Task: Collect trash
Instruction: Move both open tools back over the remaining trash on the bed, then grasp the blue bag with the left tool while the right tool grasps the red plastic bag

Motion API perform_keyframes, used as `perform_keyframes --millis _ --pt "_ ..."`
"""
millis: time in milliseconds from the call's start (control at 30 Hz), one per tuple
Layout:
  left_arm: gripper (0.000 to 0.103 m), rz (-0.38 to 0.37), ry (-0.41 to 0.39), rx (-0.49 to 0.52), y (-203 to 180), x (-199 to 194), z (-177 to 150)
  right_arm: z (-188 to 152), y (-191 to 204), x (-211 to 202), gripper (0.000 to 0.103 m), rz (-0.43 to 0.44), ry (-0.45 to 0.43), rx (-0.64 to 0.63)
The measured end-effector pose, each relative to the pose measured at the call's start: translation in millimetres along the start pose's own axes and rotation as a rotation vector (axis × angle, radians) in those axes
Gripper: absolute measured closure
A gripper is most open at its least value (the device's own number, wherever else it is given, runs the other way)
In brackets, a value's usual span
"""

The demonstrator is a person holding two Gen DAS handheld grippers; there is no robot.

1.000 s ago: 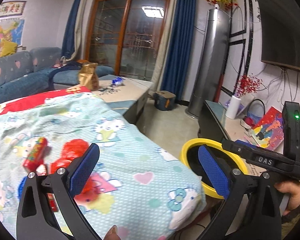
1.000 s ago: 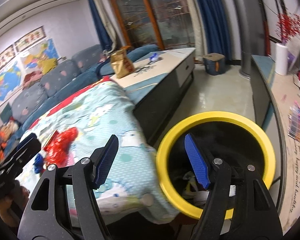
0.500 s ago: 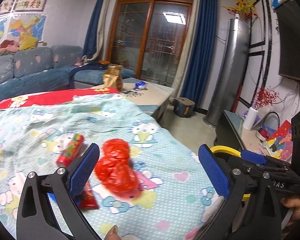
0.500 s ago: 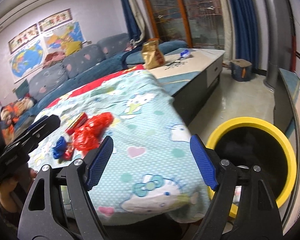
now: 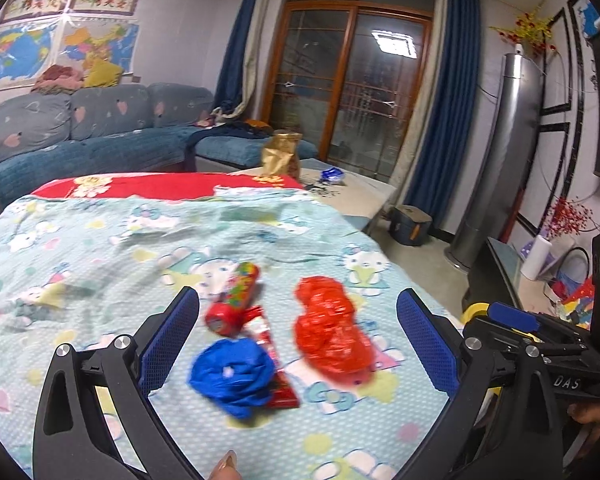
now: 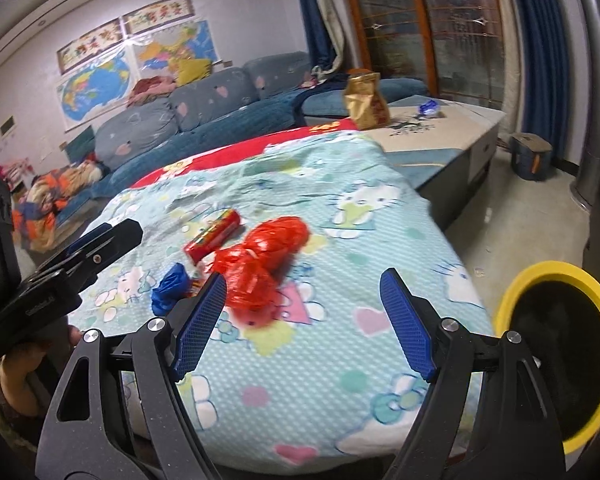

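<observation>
Swung away from the bin, both grippers are now aimed at the litter on the cloth.

Left wrist view: a second ago the yellow bin filled the space by the right-hand pad; now only a sliver of the bin (image 5: 473,311) is seen past the table edge, and the trash has been brought to the centre. A blue wad (image 5: 231,377) lies just ahead of the left gripper (image 5: 298,344), partly over a flat red wrapper (image 5: 276,364). A red tube (image 5: 233,299) lies just beyond it, and a red bag (image 5: 332,330), crumpled, sits to its right. The jaws are spread wide and nothing is held or touched. The right gripper's body is seen at the right edge, carried by a hand (image 5: 590,414).

Right wrist view: the bin (image 6: 556,354), earlier framed between the pads, has been shifted to the lower right edge. The right gripper (image 6: 302,322) is directed at the cloth (image 6: 340,208), with the red bag (image 6: 266,264) just beyond its left pad. Its jaws have just been opening further and are released, with nothing between them.

Judged from this, a drop-off seems finished and a fresh pick is being lined up: blue wad for the left, red bag for the right. All four pieces are yet to be collected.
</observation>
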State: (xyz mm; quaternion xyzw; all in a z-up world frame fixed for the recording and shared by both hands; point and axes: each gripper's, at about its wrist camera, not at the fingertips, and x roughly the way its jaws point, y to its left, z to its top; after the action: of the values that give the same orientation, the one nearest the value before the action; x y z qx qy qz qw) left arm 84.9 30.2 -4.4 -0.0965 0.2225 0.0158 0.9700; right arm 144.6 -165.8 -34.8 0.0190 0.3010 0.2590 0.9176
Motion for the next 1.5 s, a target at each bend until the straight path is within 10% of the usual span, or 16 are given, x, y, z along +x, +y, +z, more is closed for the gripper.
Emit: perform_keyframes --millis 433,900,1233,1500 --pt "0.007 0.03 0.119 -0.096 56 1 -24 -2 28 60 0.033 0.073 0.115 -0.02" --pt "0.01 -0.099 0.27 -0.255 78 44 -54 -10 28 109 0.084 0.106 0.222 0.009" --pt "0.085 -0.129 0.29 -0.263 74 55 -59 -14 21 94 0.096 0.074 0.183 0.03" --pt "0.094 -0.143 0.212 -0.257 72 32 -39 -7 12 61 0.096 0.055 0.14 0.031"
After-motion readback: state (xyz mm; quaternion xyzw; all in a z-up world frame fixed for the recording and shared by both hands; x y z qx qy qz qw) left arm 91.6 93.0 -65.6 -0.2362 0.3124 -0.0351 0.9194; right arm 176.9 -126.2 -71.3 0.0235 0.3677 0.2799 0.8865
